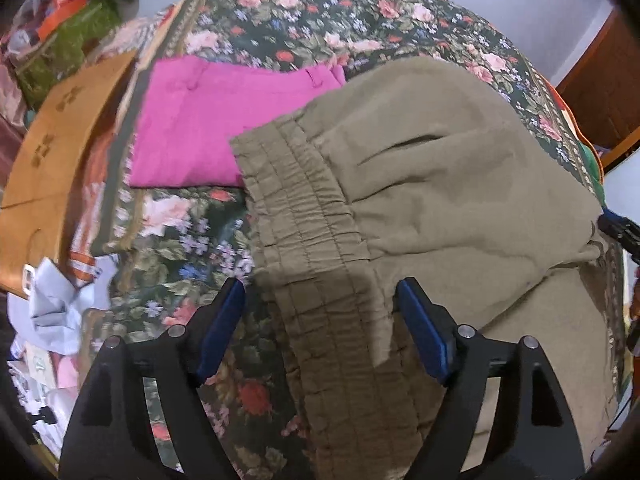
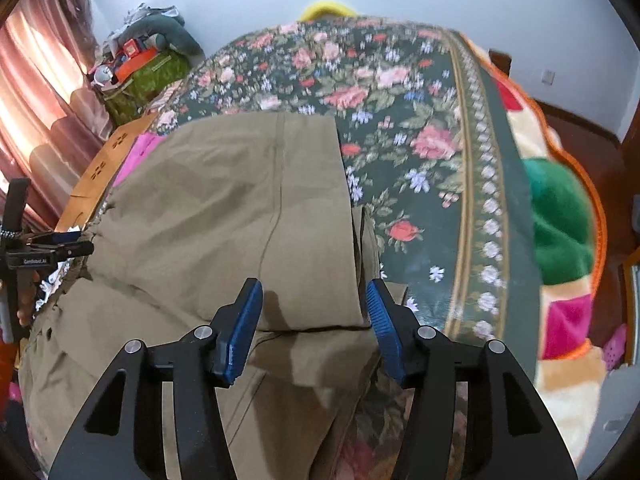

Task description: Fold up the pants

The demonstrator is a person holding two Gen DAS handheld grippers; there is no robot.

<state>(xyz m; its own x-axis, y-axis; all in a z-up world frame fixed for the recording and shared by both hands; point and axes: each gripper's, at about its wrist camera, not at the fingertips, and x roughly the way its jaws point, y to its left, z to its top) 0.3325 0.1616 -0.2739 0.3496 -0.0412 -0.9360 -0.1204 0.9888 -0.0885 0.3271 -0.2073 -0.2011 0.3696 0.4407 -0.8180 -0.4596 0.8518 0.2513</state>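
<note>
Olive-khaki pants point(image 1: 420, 184) lie on a floral bedspread point(image 1: 312, 12). Their gathered elastic waistband point(image 1: 320, 264) runs between the fingers of my left gripper point(image 1: 320, 308), which is open above it. In the right wrist view the pants point(image 2: 224, 208) are folded over, with a folded edge lying across near my right gripper point(image 2: 314, 308). That gripper is open just above the fold. My left gripper point(image 2: 52, 246) also shows at the left edge of the right wrist view, at the waistband end.
Folded magenta pants point(image 1: 208, 124) lie on the bed beyond the waistband. A brown cardboard box point(image 1: 52, 152) and a cluttered green bag point(image 1: 68, 40) stand to the left. A colourful blanket point(image 2: 560, 232) hangs at the bed's right edge. Pink curtains point(image 2: 36, 112) hang at the left.
</note>
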